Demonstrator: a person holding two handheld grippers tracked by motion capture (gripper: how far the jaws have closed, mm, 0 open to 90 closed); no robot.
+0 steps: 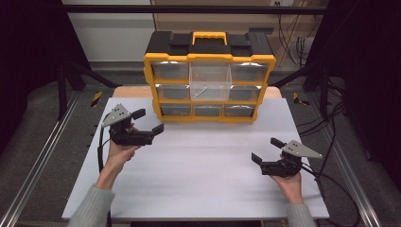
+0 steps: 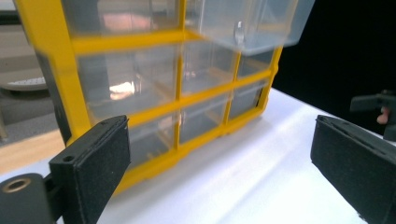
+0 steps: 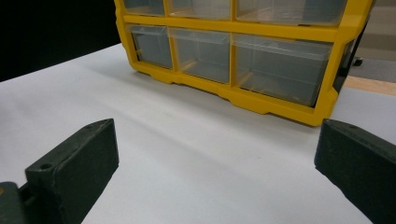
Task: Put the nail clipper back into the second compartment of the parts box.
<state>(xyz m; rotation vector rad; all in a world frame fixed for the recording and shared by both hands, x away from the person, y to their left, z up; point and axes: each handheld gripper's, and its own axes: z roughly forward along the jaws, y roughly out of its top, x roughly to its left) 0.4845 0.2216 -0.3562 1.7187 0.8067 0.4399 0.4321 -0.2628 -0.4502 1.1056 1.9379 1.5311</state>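
Note:
A yellow and black drawer cabinet (image 1: 208,78) with clear drawers stands at the back of the white table (image 1: 198,165). Its top middle drawer (image 1: 210,81) is pulled out toward me, and a small thin item lies inside. My left gripper (image 1: 149,121) is open and empty, held just left of the cabinet's lower corner. In the left gripper view the cabinet front (image 2: 154,88) is close, with the pulled-out drawer (image 2: 247,23) overhead. My right gripper (image 1: 265,150) is open and empty over the table's front right. The right gripper view looks at the cabinet's lower drawers (image 3: 233,56).
A wooden board (image 1: 130,91) lies under the cabinet at the table's far edge. Black frame posts and metal rails (image 1: 42,156) run along both sides. Cables (image 1: 331,142) trail on the floor at the right. The other gripper (image 2: 378,105) appears at the far right of the left gripper view.

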